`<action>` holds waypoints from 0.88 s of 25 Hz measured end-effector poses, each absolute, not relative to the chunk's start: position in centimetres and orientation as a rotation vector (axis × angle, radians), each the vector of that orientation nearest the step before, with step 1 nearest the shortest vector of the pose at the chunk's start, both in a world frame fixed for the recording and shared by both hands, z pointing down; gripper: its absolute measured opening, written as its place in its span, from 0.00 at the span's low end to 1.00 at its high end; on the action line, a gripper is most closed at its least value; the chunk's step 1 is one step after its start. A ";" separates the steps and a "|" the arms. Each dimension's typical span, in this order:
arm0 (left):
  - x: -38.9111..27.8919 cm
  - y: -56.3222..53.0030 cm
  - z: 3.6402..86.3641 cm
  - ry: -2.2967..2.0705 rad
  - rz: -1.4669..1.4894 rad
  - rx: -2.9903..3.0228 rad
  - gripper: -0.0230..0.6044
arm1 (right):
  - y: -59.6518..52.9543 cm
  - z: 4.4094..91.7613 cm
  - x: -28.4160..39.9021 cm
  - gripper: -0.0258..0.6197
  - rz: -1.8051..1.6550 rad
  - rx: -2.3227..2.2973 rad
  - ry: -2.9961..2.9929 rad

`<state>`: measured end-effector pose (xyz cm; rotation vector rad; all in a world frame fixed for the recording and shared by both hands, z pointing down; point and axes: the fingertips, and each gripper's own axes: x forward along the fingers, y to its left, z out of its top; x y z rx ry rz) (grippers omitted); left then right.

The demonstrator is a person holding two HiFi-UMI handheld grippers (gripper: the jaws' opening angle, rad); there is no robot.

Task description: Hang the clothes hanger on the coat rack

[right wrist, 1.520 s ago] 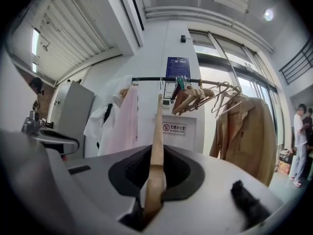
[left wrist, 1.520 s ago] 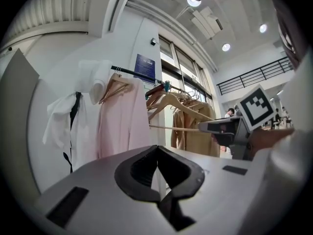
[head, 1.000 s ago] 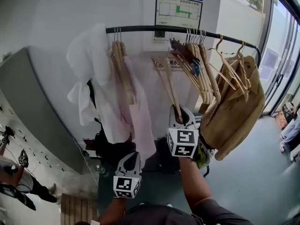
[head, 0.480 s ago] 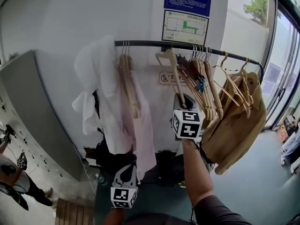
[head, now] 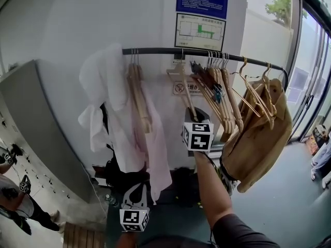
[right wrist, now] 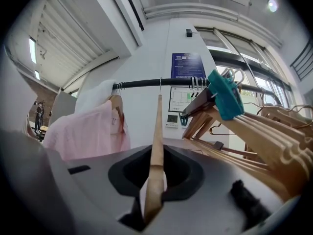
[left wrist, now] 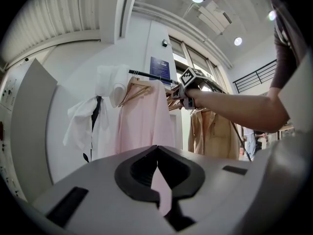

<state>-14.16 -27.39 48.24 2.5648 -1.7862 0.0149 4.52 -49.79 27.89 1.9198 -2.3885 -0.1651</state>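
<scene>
A black coat rack rail (head: pixel 155 50) runs across the white wall at head height. My right gripper (head: pixel 195 119) is shut on the lower arm of a bare wooden hanger (head: pixel 184 89), which it holds up tilted. The hanger's wire hook (head: pixel 181 55) reaches the rail between the pink shirt and the bundle of hangers. In the right gripper view the hanger (right wrist: pixel 157 131) runs from my gripper (right wrist: pixel 155 177) up to the rail (right wrist: pixel 142 83). My left gripper (head: pixel 135 198) hangs low by the pink shirt, and in its own view it (left wrist: pixel 157 165) is shut and holds nothing.
On the rail hang a white garment (head: pixel 103 87), a pink shirt (head: pixel 152 133), a tight bundle of wooden hangers (head: pixel 222 92) and a tan coat (head: pixel 258 133). A grey cabinet (head: pixel 41 128) stands at the left and glass doors (head: pixel 310 76) at the right.
My right gripper has risen with the hanger, bringing its hook from below the rail up to it. The left gripper has sunk a little in the head view.
</scene>
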 end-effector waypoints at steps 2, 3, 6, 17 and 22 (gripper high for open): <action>-14.1 -27.2 48.2 -1.791 0.013 2.564 0.05 | -49.8 28.1 4.5 0.12 -0.156 1.913 -2.396; -14.2 -27.2 48.2 -1.796 0.013 2.563 0.05 | -49.8 28.2 4.4 0.12 -0.151 1.908 -2.405; -14.4 -27.6 47.8 -1.807 0.004 2.568 0.05 | -50.0 27.8 4.3 0.12 -0.180 1.911 -2.409; -13.1 -27.2 48.2 -1.765 0.018 2.567 0.05 | -45.9 27.1 5.7 0.33 -0.324 1.920 -2.514; -11.8 -27.2 48.7 -1.714 0.012 2.567 0.05 | -40.2 27.8 7.0 0.35 -0.296 1.837 -2.628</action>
